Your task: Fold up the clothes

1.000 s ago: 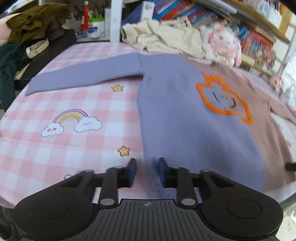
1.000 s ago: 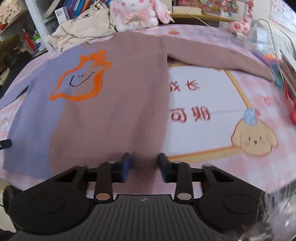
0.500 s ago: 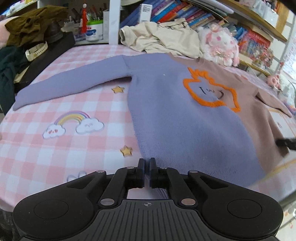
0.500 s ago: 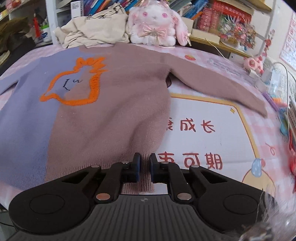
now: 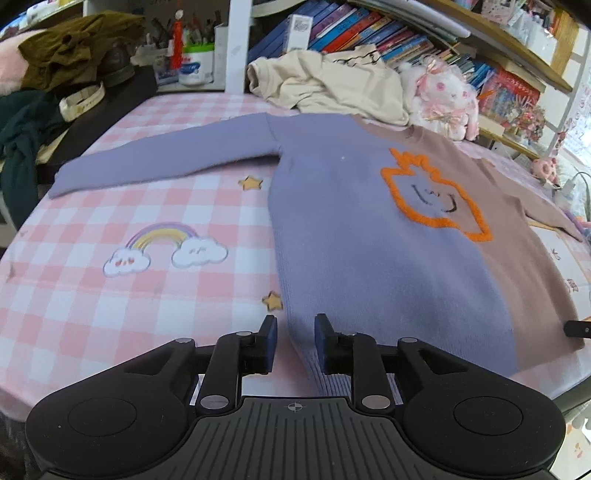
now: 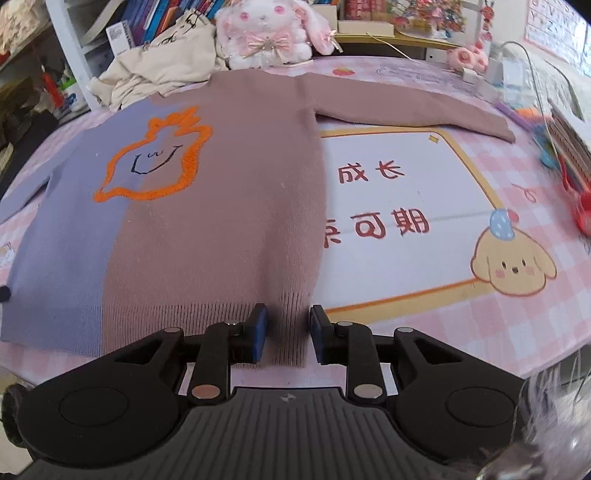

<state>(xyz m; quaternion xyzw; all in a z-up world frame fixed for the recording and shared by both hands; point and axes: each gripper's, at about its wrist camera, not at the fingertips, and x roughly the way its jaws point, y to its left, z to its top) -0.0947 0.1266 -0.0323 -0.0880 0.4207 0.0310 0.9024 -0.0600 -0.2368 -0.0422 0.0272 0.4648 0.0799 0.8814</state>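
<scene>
A sweater, half lilac (image 5: 369, 236) and half dusty pink (image 6: 229, 206) with an orange outlined face on the chest, lies flat and face up on the pink checked table cover (image 5: 110, 206), both sleeves spread out. My left gripper (image 5: 294, 341) is open at the hem's lilac corner, its jaws either side of the hem edge. My right gripper (image 6: 284, 332) is open over the ribbed hem at the pink corner. The tip of the right gripper shows at the far right of the left wrist view (image 5: 576, 328).
A cream garment (image 5: 325, 85) and a pink plush rabbit (image 6: 269, 33) lie at the table's far edge by bookshelves. Dark clothes (image 5: 22, 122) pile at the far left. Cables, toys and a red object (image 6: 576, 199) sit along the right side.
Both grippers were open a second ago, shut on the sweater's hem half a second ago, and are open again now. The sweater lies flatter and nearer to me.
</scene>
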